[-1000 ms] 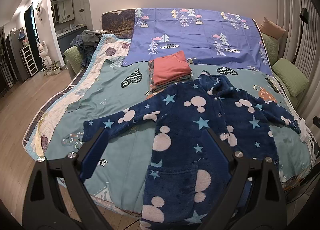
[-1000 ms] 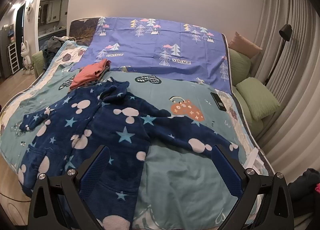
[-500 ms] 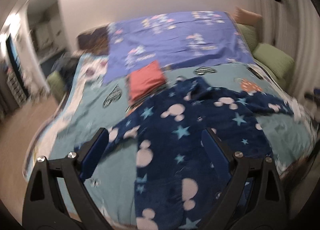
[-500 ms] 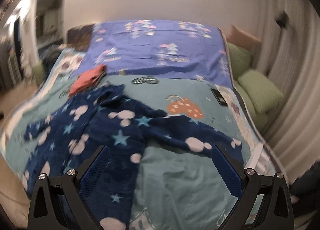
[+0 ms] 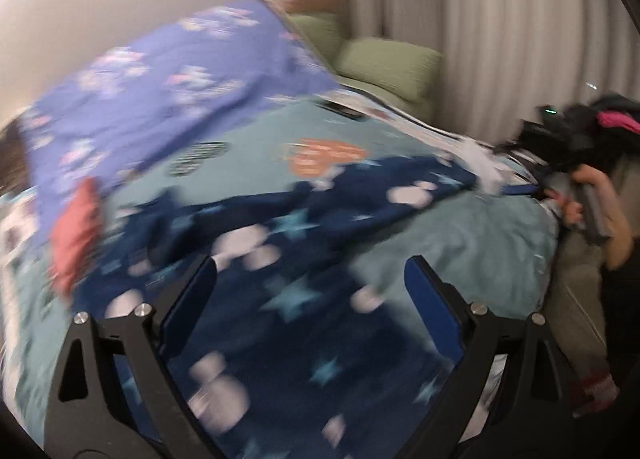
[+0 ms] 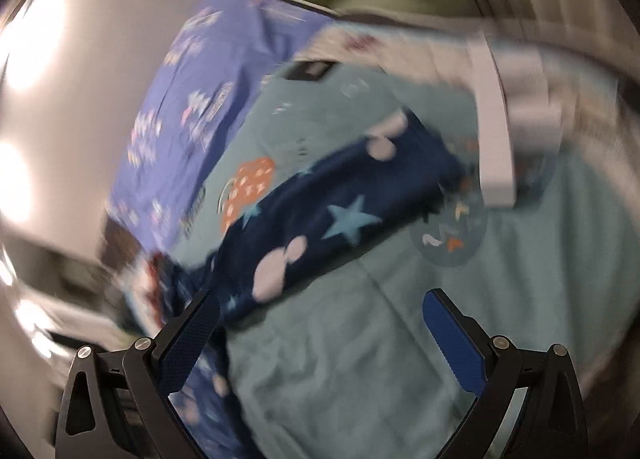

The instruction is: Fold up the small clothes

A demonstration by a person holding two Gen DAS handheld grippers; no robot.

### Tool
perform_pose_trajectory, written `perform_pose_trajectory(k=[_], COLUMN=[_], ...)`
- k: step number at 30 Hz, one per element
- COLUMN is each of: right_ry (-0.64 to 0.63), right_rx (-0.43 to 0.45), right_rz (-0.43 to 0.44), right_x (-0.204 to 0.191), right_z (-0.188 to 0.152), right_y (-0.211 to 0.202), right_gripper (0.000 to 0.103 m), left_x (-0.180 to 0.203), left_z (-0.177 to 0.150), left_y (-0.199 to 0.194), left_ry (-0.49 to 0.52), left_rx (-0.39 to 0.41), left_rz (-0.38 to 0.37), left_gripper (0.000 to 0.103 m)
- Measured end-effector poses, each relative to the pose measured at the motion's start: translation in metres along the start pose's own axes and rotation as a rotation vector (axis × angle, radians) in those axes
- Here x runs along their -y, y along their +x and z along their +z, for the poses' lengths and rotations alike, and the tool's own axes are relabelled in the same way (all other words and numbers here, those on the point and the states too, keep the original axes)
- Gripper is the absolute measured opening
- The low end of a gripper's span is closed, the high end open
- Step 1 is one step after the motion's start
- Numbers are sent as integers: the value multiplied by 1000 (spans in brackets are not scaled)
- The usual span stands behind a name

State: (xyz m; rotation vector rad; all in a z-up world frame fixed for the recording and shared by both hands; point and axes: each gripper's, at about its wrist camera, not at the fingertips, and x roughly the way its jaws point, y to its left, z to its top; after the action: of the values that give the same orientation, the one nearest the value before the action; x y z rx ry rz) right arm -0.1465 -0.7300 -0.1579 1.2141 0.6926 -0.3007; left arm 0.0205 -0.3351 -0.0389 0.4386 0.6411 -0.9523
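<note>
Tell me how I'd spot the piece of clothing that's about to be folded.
Find the big bed under its teal blanket. Spread open across it lies a fuzzy navy garment, one sleeve stretched toward the bed's edge. Its light-blue stars and pale pink blobs set it apart from the plain coral folded clothes and the purple tree-print sheet.
</note>
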Motion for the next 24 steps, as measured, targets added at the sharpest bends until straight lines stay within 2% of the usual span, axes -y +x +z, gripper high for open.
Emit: perform_pose_trajectory(k=[2,3,8,9,12,13,14,16,20,21,23,24], right_ry=[101,123,192,211,230,229,233,244,271,270,265,268], right_rx=[-10,-13,6,7,9,13,17,20,30,37,52,56], right_rz=[49,64,63,68,85,86,89,95,105,96,50,22], right_x=[21,25,42,47,54,54,54,54,58,58,57,57], right_z=[11,14,30,34,44,46,50,56,65,67,69,70], right_y=[17,22,41,44,52,54,55,59,66,67,68,70], right_gripper=[103,103,103,103,103,103,103,103,102,100,81,61], left_x=[9,11,35,37,45,50,53,60,59,58,55,54], left_z=[12,15,29,28,24,23,22,18,14,14,14,14], left_y=[41,60,141,149,172,179,184,197,198,197,196,198], left_ry=[44,61,213,229,266,279,291,322,266,248,217,202], left_rx=[-42,-60,-134,-146,-221,-236,-242,-251,-237,-243,-239,-237], left_rz=[-75,-86,-57,-66,-179,-196,-190,-122,-144,-157,-158,-152], left_gripper=[95,95,95,95,95,95,95,95,91,86,80,75])
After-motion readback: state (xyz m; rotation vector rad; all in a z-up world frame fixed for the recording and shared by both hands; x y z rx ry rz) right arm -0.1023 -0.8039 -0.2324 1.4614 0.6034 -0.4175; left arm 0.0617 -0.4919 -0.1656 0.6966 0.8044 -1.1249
